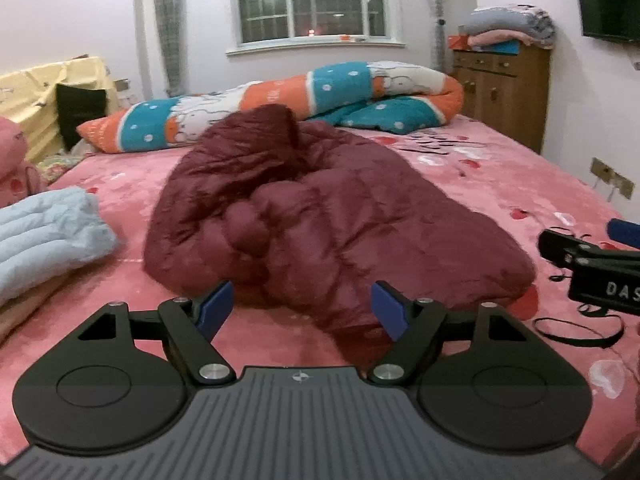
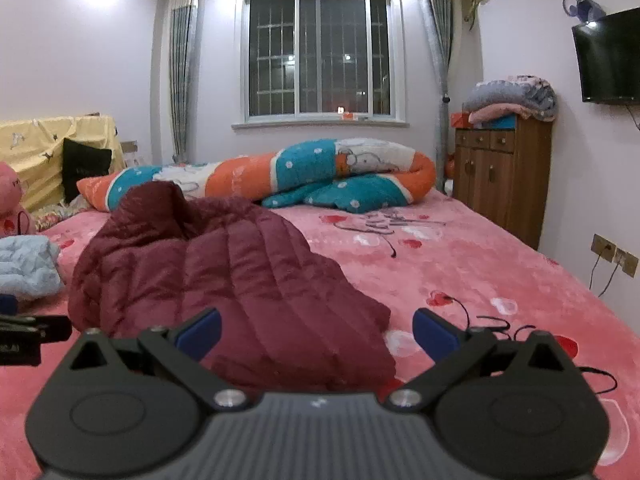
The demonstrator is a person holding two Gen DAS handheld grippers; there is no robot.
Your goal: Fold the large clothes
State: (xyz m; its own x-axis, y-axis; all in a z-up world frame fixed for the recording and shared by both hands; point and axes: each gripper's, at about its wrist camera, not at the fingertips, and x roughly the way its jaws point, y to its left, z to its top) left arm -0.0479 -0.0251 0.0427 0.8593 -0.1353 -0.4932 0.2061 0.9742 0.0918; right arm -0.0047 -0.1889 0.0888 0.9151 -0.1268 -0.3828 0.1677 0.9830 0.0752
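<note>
A large dark red quilted down coat (image 1: 320,216) lies crumpled in a heap on the pink bed (image 1: 520,184), its hood end toward the window. My left gripper (image 1: 302,308) is open and empty, just short of the coat's near hem. In the right wrist view the same coat (image 2: 224,276) fills the left and middle. My right gripper (image 2: 316,332) is open and empty, its jaws wide apart above the coat's near right corner. The right gripper also shows at the right edge of the left wrist view (image 1: 592,264).
A folded light blue padded garment (image 1: 44,236) lies on the bed to the left. A rolled orange and teal quilt (image 1: 304,96) lies across the bed's far end. A wooden cabinet (image 2: 504,176) stands at the right wall. Pink bed surface (image 2: 500,280) stretches right of the coat.
</note>
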